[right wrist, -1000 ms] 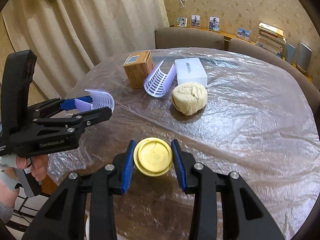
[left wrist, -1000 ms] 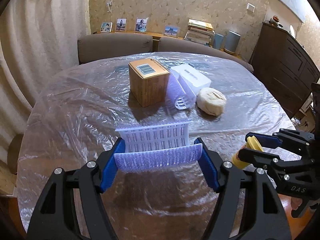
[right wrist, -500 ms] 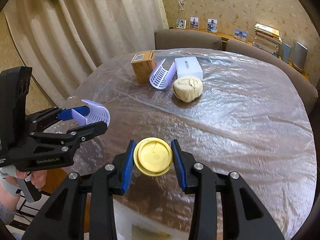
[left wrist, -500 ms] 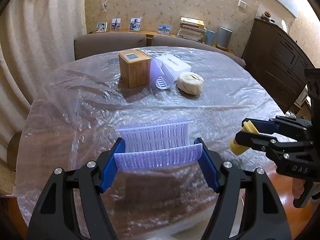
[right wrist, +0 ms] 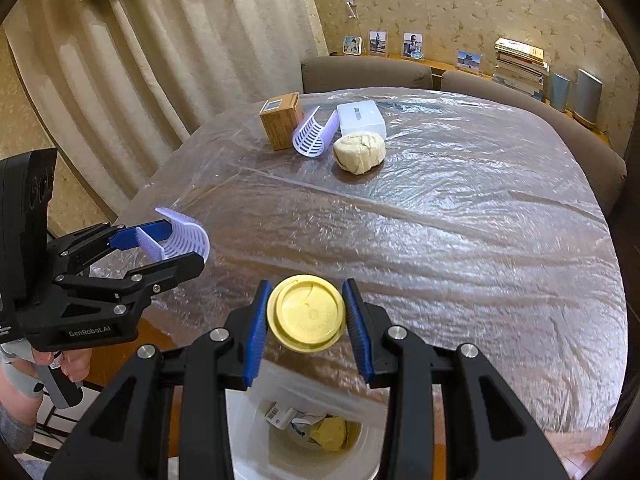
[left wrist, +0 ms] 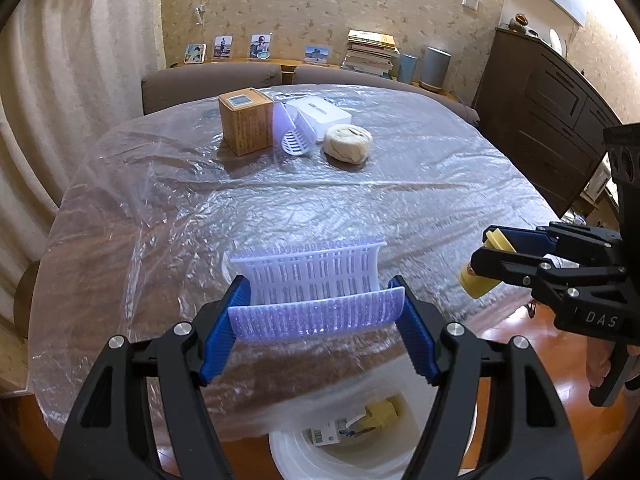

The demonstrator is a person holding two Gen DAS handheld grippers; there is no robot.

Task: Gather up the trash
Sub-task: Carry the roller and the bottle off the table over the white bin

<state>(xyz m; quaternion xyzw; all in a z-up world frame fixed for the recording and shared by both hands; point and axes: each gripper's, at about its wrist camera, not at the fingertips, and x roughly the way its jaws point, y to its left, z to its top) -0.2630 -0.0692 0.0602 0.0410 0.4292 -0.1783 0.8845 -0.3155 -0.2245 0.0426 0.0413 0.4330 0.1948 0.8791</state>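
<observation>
Jaws clamp yellow cup (right wrist: 306,312) between them; left jaws pinch curved mesh (left wrist: 316,304).

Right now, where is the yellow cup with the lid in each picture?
Left wrist view: the yellow cup is at the right edge, seen from the side, squeezed by the right gripper.
Right wrist view: low in the middle, its lid facing the camera, between the blue fingers.
Shared landmark: the brown box on the far side of the table.

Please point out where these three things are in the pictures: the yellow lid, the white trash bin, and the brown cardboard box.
yellow lid (right wrist: 306,312), right wrist view, centre of its top face.
white trash bin (right wrist: 248,436), right wrist view, inner left wall.
brown cardboard box (left wrist: 250,128), left wrist view, front face.
</observation>
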